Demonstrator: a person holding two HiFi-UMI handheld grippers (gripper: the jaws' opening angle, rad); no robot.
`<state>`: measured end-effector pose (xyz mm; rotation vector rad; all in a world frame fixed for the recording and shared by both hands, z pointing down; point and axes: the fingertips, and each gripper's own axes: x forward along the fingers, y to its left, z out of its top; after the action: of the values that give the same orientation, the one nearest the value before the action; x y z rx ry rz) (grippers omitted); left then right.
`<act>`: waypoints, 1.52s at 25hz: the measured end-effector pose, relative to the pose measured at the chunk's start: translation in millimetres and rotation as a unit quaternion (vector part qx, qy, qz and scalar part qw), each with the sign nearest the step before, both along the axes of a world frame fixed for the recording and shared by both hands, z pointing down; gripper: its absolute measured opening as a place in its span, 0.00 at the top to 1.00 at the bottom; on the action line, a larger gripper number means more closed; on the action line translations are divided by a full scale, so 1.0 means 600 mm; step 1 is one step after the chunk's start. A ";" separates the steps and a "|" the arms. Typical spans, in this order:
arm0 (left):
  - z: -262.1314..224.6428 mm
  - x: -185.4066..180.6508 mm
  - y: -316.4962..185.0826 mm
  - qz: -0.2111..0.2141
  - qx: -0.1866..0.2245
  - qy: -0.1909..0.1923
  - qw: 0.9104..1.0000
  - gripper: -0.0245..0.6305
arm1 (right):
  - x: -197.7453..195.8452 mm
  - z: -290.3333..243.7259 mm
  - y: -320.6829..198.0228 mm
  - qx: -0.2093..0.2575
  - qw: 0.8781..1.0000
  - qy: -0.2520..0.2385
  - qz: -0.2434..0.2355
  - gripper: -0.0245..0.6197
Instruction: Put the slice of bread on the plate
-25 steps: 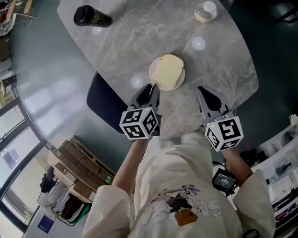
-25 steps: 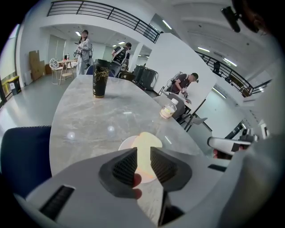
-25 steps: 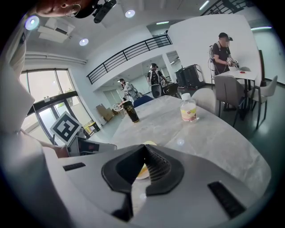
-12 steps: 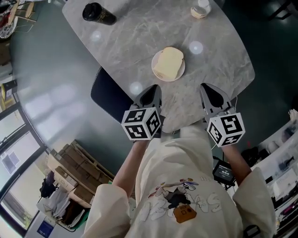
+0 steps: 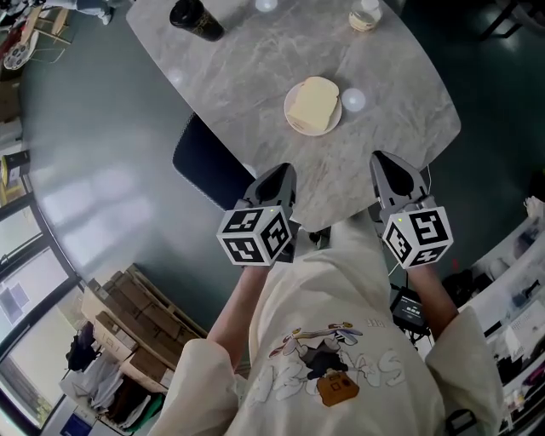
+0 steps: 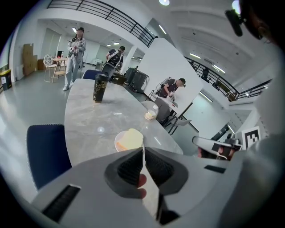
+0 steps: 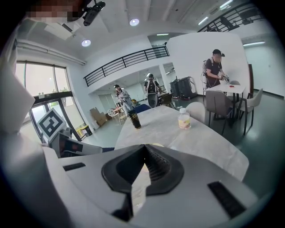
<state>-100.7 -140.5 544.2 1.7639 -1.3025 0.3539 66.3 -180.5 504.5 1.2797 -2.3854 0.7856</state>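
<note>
**A:** Left to right, what's on show?

**B:** Boxes [image 5: 149, 332] on the floor far left, a blue chair [image 5: 209, 162] tucked at the table [image 5: 255, 68] edge, and a dark cup [image 5: 194, 17] at the far end. Then the left gripper [image 5: 288, 169], the plate [image 5: 289, 112] with the bread [image 5: 312, 102] lying flat on it, a little bottle [image 5: 364, 14] further back, and the right gripper [image 5: 379, 158]. People [image 6: 76, 49] stand around in the background.

**A:** Anything in the way of the plate?

**B:** Nope, just bare marble between it and both grippers.

**A:** Are the grippers holding anything?

**B:** Nothing. The left jaws have just been closing and now meet with nothing between them. The right jaws are pressed together too, empty.

**A:** Changed from a second ago?

**B:** Yeah, back then the left tips sat right at the plate rim. Both grippers have since pulled back toward the person and are well apart from it. Bread hasn't budged.
</note>
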 end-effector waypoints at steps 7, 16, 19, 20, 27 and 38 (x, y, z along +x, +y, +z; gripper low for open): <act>-0.022 -0.024 0.054 0.005 0.022 0.006 1.000 0.92 | -0.004 -0.022 0.071 0.010 1.000 0.005 0.020 0.95; -0.057 -0.062 0.142 0.027 0.044 0.011 0.999 0.92 | -0.028 -0.069 0.160 0.036 0.998 0.012 0.042 0.95; -0.075 -0.075 0.168 0.030 0.060 0.016 0.998 0.92 | -0.040 -0.088 0.190 0.048 0.998 0.008 0.050 0.95; -0.084 -0.080 0.181 0.031 0.066 0.018 0.997 0.92 | -0.044 -0.094 0.204 0.052 0.997 0.009 0.053 0.95; -0.112 -0.122 0.307 0.042 0.079 0.032 0.995 0.92 | -0.071 -0.128 0.332 0.071 0.995 0.031 0.062 0.95; -0.110 -0.174 0.411 0.025 0.064 0.049 0.996 0.92 | -0.097 -0.165 0.432 0.074 0.994 0.052 0.064 0.95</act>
<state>-205.4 105.9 477.9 1.8995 -1.2370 0.2128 8.1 78.7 405.8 1.5071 -2.3332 0.5711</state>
